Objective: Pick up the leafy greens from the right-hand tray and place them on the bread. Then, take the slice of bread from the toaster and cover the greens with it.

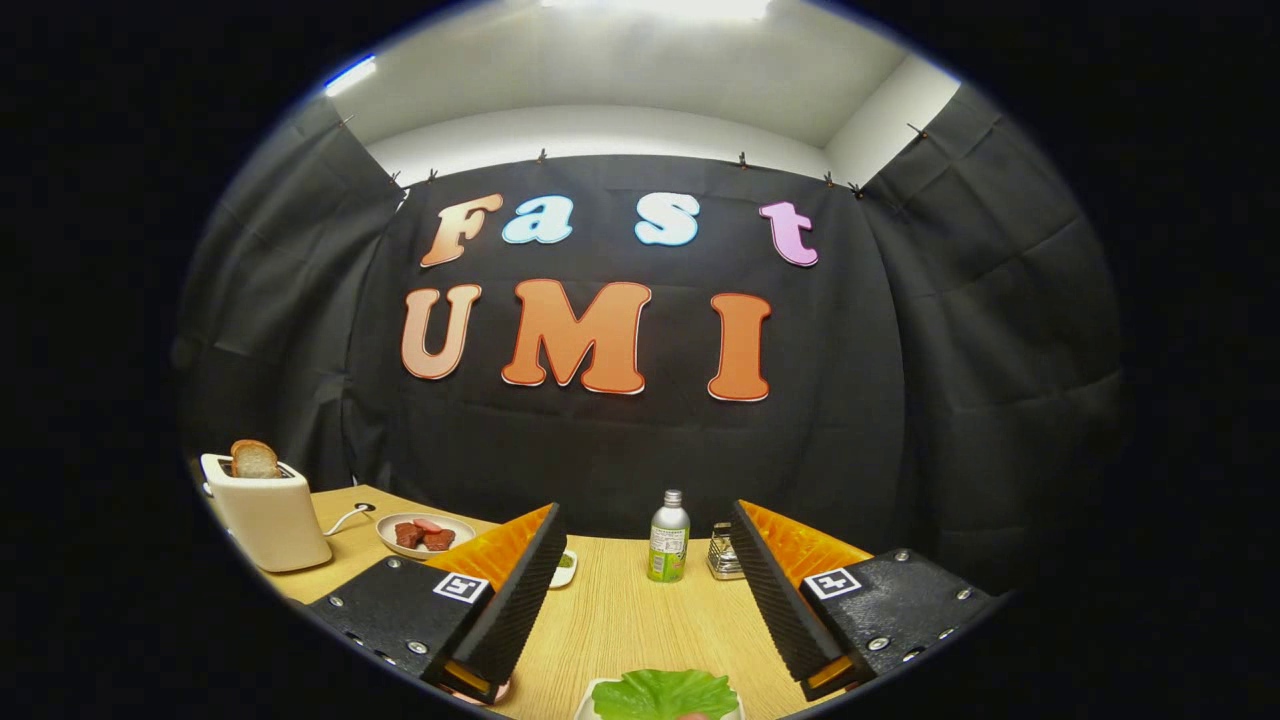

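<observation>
- Leafy greens (665, 693): lying in a white tray (590, 698) at 6 o'clock, just below the gap between the fingers; a soft leaf, likely to slip or tear under a shallow pinch.
- Hand-held gripper (645, 590): hovering with fingers spread wide, gripping nothing.
- Bottle (668, 536): standing at 12 o'clock beyond the fingers on the worktop (610, 610).
- Toaster (265, 510): sitting at 10 o'clock, bread slice (255, 459) protruding; a hurried swing risks knocking the plate of red pieces (425, 533) beside it.

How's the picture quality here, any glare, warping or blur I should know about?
Gripper view: fisheye warping bends the table edge and the ceiling lines; bright ceiling lights are blown out at the top; the toaster, bottle and open gripper are sharp; the leafy greens below the fingers are cut off by the view's rim.
</observation>
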The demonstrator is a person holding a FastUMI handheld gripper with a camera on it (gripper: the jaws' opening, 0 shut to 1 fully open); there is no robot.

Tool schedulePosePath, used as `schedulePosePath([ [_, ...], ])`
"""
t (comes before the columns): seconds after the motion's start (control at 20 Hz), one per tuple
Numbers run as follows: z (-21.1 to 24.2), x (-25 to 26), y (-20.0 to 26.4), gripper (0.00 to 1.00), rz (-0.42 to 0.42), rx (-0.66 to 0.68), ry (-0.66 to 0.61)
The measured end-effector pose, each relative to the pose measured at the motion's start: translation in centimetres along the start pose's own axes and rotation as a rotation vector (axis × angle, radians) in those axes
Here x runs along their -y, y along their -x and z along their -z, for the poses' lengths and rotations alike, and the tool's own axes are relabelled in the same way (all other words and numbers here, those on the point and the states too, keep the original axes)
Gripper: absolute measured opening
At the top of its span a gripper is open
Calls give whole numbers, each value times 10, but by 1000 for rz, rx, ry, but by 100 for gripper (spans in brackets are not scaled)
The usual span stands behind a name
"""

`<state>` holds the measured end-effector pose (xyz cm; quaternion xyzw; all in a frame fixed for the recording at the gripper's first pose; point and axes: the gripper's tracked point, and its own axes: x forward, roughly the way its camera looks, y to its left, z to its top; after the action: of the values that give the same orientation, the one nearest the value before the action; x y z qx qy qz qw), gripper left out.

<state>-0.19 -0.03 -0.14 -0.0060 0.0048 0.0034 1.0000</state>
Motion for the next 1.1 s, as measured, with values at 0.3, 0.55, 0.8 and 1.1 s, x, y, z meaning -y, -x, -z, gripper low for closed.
schedulePosePath([
  [0.3, 13, 13, -1, 99, 13, -49, -6],
  [0.55, 28, 21, -3, 99, -32, -114, 0],
  [0.8, 46, 40, -3, 99, -22, -195, 0],
  [1.1, 85, 42, 9, 99, -56, -390, 34],
])
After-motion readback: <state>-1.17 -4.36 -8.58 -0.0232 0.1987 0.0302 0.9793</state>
